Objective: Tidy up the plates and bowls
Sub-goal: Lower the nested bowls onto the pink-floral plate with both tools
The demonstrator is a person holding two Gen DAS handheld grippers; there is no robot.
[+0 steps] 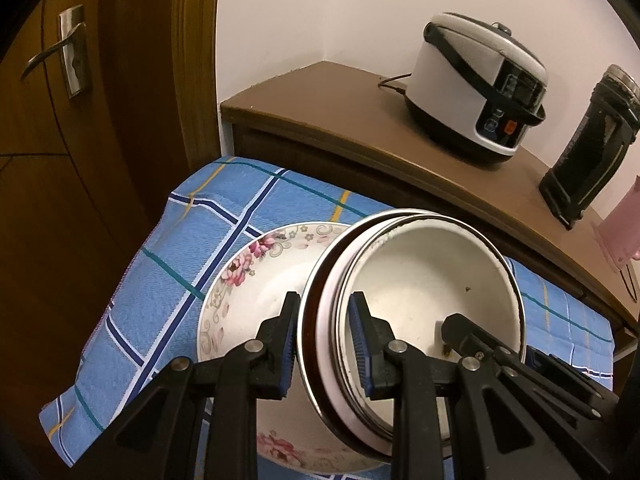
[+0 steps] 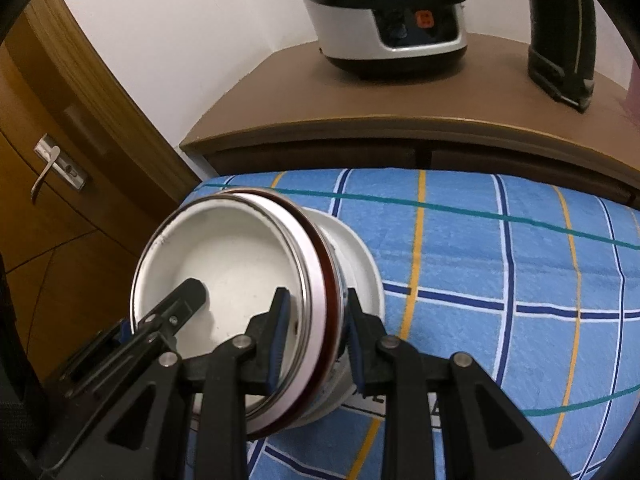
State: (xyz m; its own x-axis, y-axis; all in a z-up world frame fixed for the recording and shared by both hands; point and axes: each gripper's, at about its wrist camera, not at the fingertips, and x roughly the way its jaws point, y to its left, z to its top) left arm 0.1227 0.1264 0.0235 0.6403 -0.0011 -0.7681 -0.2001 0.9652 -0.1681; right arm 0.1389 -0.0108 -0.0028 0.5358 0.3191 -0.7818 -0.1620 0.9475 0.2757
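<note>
While both tools clamp opposite sides of its rim, the stack of nested bowls (image 1: 420,280) hangs tilted above the blue checked cloth (image 1: 168,264) that covers the worktop. Seen from the left wrist, the left tool (image 1: 325,340) sits at lower centre of the frame, jaws narrow, one pad inside the white enamel bowl and the other outside against the stacked rims, which show a dark red band and a pale band. Behind and under the stack, at centre left, a floral plate (image 1: 240,276) lies flat on the cloth. The right tool's finger reaches into the bowl from the lower right of that frame.

From the right wrist, the right tool (image 2: 316,328) at lower centre grips the stack's (image 2: 240,264) other side the same way, jaws narrow on the rims. A rice cooker (image 1: 480,84) and a black flask (image 1: 588,152) stand on the brown cabinet (image 1: 340,120) at upper right, behind the cloth. A wooden door (image 1: 80,120) with a metal handle fills the left.
</note>
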